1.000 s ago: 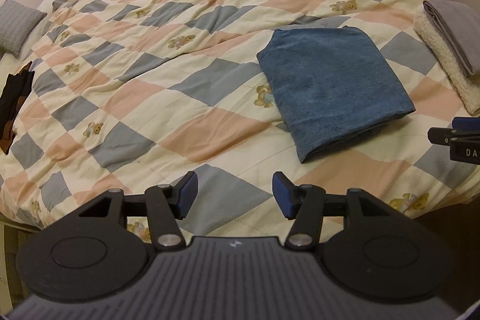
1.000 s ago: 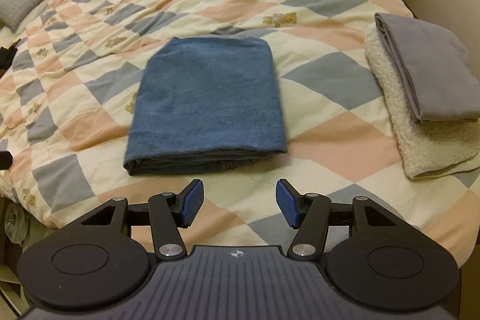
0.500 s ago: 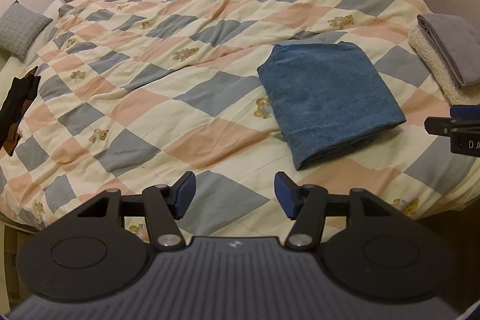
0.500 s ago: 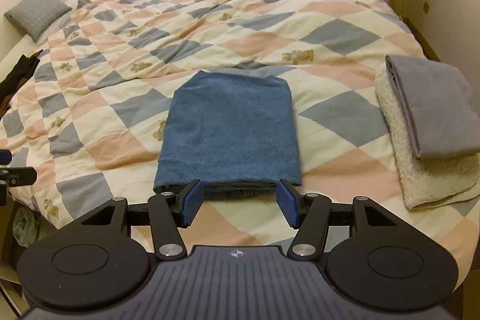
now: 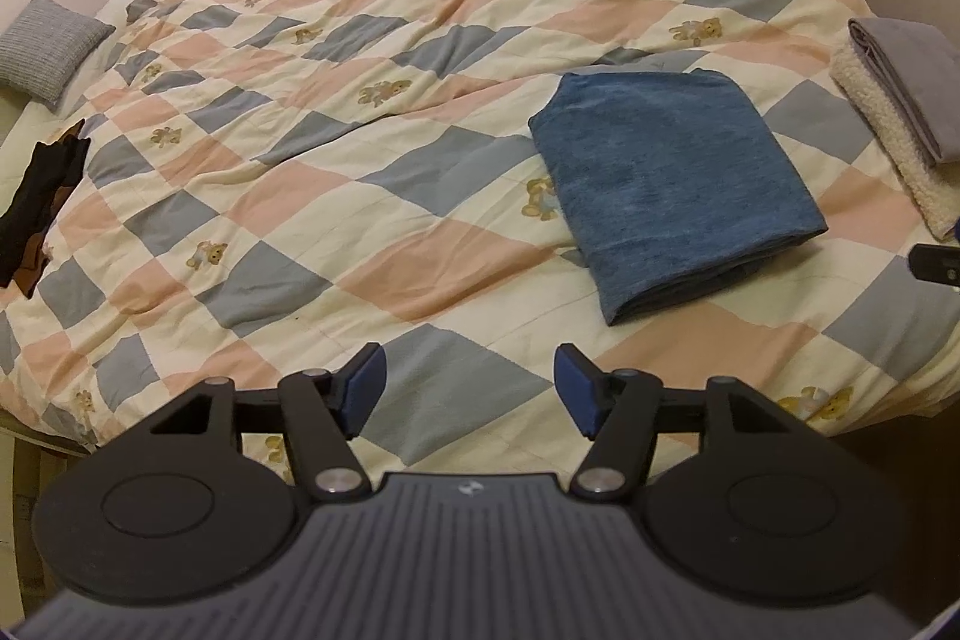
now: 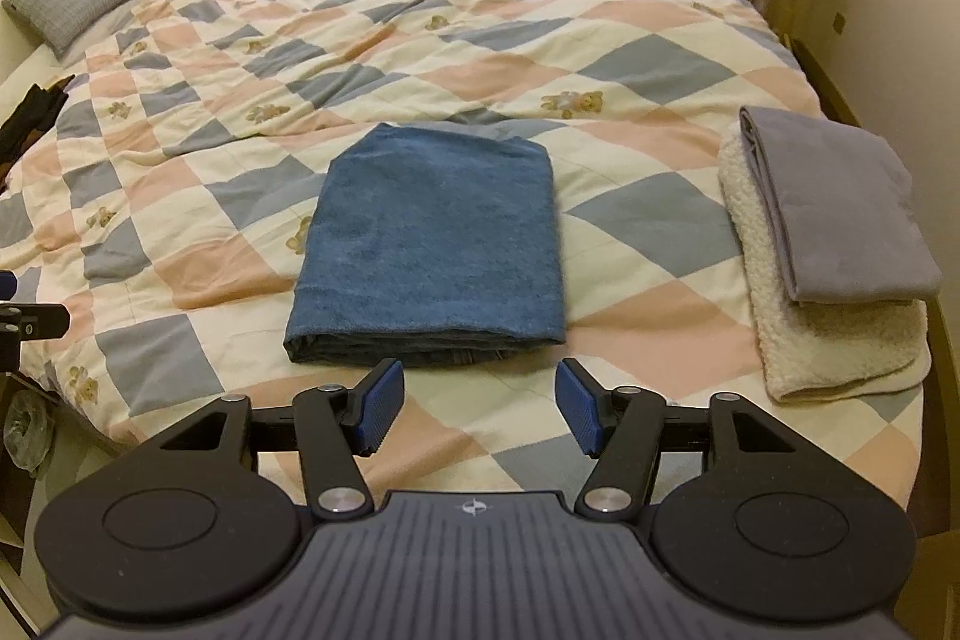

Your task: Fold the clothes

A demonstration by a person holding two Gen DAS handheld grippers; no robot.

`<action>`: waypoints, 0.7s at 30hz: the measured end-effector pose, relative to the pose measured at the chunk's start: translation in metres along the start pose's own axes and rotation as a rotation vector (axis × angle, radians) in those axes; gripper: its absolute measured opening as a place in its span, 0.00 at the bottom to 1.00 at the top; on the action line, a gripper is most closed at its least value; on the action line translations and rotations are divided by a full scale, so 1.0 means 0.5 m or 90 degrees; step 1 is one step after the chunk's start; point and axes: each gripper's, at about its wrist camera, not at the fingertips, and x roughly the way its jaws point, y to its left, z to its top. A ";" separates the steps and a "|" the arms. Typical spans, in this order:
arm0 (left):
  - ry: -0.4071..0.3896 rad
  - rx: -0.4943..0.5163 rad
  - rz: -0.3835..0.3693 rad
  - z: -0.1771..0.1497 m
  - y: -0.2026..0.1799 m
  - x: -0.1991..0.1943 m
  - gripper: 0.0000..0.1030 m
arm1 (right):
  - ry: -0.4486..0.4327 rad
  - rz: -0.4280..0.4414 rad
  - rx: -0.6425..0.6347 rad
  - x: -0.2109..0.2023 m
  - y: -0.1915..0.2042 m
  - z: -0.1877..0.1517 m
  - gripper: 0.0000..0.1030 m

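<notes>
Right wrist view: my right gripper [image 6: 474, 403] is opening with nothing between its jaws, above the quilt [image 6: 630, 64] just short of one folded blue towel [image 6: 429, 244]. One grey cloth [image 6: 834, 205] tops one fleece blanket [image 6: 834, 346] well right. My left gripper [image 5: 468, 388] is opening too, empty; one grey cushion [image 5: 45, 46] and one dark garment [image 5: 39, 205] lie far left.

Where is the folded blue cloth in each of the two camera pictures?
Left wrist view: the folded blue cloth lies right of the middle, on the quilt.
Right wrist view: the same cloth lies in the middle, just beyond the open blue fingertips.
Shared landmark: the grey folded piece on a cream fleece sits to its right in both.
</notes>
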 end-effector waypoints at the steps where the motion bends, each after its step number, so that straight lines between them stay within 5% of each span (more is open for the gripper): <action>1: 0.000 0.001 0.000 -0.001 0.000 -0.001 0.57 | -0.001 -0.001 -0.002 -0.004 -0.001 -0.002 0.59; 21: 0.016 0.040 -0.030 0.019 -0.067 0.026 0.62 | -0.003 0.007 0.010 -0.032 -0.031 -0.035 0.59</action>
